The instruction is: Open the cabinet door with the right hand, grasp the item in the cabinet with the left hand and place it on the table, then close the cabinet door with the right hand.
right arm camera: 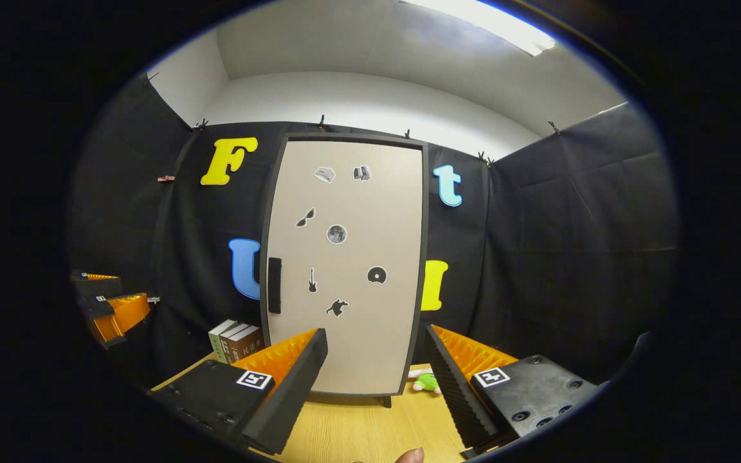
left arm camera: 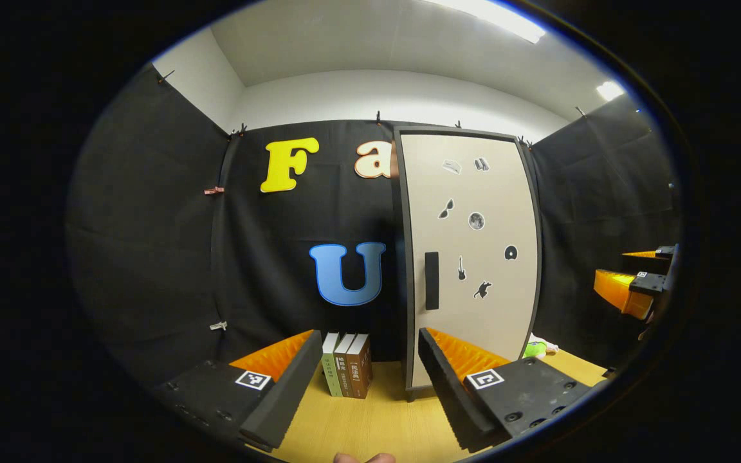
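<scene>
A tall beige cabinet (left arm camera: 473,257) with a dark frame stands on the wooden table (left arm camera: 370,424), its door (right arm camera: 348,270) shut and a dark vertical handle (right arm camera: 274,285) on its left edge. Small stickers dot the door. My left gripper (left arm camera: 367,373) is open, low over the table in front of the cabinet's left side. My right gripper (right arm camera: 374,376) is open too, facing the door from a short distance. The right gripper (left arm camera: 634,283) also shows at the far right of the left gripper view, and the left gripper (right arm camera: 110,308) at the far left of the right gripper view. The cabinet's contents are hidden.
Three books (left arm camera: 347,373) stand upright on the table left of the cabinet, against the black cloth wall. A small green plush toy (right arm camera: 427,382) lies on the table at the cabinet's right foot. A fingertip (left arm camera: 364,458) peeks in at the bottom edge.
</scene>
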### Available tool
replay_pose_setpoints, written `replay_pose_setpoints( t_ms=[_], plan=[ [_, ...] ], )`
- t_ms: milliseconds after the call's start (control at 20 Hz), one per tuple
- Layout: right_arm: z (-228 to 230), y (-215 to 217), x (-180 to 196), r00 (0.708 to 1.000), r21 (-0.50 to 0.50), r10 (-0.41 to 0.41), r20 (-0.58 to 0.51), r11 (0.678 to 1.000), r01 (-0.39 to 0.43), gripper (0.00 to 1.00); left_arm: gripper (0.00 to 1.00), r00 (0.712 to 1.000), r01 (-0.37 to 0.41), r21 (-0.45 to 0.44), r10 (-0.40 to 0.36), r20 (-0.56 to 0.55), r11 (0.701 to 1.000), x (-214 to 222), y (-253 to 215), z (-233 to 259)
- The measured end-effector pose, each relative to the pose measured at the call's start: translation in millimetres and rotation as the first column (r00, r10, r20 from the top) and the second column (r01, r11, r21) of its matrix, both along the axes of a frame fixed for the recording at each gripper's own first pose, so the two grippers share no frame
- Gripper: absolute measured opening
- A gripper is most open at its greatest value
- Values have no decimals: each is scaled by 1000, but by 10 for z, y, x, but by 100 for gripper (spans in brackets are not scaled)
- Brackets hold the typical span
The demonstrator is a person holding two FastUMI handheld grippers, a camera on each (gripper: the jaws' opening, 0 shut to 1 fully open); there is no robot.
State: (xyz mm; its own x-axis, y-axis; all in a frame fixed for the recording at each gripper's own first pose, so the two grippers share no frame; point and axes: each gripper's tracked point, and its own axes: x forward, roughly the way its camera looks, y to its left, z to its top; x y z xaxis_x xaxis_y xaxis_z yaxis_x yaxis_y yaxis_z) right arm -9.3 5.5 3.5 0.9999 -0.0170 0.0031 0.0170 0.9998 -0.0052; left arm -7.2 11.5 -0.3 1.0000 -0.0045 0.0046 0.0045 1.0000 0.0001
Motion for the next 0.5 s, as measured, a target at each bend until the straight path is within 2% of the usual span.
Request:
replay_pose_setpoints(
  t_ms=[500],
  plan=[
    [-28,180,73,1000,-2,18,-1,1000,-18,98,94,1000,-20,5,20,11,1000,-12,210,6]
  ],
)
